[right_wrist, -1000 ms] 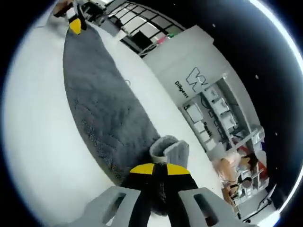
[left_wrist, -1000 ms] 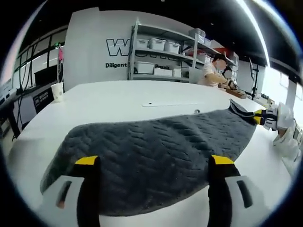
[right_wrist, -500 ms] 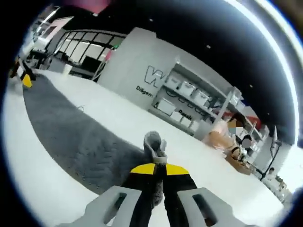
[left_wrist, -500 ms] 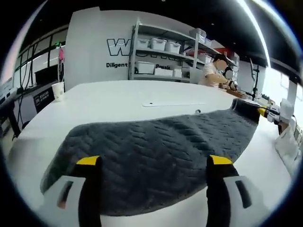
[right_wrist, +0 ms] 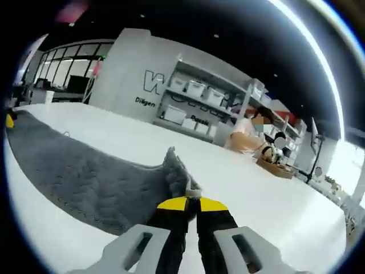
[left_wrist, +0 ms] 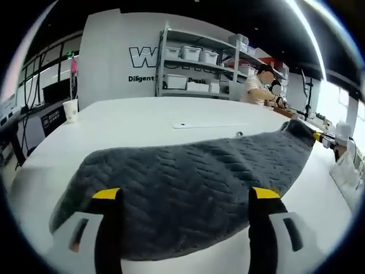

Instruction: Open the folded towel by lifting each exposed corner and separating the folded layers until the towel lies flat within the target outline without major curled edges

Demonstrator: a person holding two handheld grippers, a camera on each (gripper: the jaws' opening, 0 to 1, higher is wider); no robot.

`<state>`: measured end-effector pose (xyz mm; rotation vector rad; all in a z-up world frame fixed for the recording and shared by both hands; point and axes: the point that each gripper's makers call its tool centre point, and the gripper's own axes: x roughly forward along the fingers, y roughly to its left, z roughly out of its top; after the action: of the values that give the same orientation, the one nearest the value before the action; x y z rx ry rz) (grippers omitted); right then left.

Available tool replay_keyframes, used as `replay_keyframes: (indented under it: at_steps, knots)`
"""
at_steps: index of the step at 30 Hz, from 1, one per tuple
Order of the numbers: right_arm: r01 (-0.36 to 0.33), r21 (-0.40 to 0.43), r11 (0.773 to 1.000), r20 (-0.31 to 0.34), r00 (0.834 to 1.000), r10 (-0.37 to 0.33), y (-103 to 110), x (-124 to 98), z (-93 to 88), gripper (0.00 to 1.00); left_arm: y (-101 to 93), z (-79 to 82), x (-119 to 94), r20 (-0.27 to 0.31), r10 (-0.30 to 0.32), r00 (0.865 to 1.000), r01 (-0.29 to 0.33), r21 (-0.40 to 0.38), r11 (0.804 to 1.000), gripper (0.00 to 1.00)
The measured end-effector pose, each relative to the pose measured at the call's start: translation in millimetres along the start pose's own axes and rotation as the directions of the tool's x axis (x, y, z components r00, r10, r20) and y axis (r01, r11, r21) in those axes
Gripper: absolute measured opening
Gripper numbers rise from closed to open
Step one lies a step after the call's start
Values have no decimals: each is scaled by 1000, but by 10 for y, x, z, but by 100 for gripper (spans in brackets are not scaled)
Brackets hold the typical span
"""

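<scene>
Right gripper (right_wrist: 191, 204) jaws pinched together on a raised corner of the grey towel (right_wrist: 85, 174), cloth peaking above the tips; left gripper (left_wrist: 186, 194) jaws spread wide, empty, poised over the towel's near edge on the white table (left_wrist: 142, 123) — draw the corner outward and low, steadily, so the layer peels without curling

My left gripper (left_wrist: 185, 195) has black jaws with yellow tips on pale grey plastic bases — my right gripper (right_wrist: 191, 204) looks the same.
</scene>
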<state>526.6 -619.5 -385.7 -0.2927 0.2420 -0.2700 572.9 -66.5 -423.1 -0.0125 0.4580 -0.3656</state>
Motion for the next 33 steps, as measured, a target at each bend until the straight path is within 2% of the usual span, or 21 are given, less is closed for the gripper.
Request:
replay_keyframes:
  at_steps: [8, 11, 14, 16, 20, 27, 33]
  knots:
    - [17, 50, 999, -66, 998, -14, -115, 113, -233, 0, 2, 12, -13, 4, 5, 1000, -5, 4, 1000, 89]
    - [27, 58, 998, -115, 993, -21, -127, 128, -344, 1, -2, 13, -10, 4, 3, 1000, -3, 4, 1000, 89]
    - [67, 21, 997, -170, 983, -63, -185, 101, -432, 6, 2, 6, -6, 0, 4, 1000, -4, 5, 1000, 89]
    - [73, 4, 997, -183, 981, -71, -195, 99, -457, 8, 3, 4, -5, -1, 4, 1000, -4, 3, 1000, 89]
    - [86, 21, 996, -189, 979, -80, -220, 81, -478, 13, 2, 0, -2, -3, 3, 1000, -3, 3, 1000, 89]
    - [158, 15, 987, -194, 969, -152, -375, 23, -442, 30, 8, 12, -9, 1, 2, 1000, -2, 1, 1000, 89]
    - [146, -26, 989, -175, 973, -149, -337, 29, -354, 49, 13, 40, -14, 9, -1, 1000, 1, 1, 1000, 91]
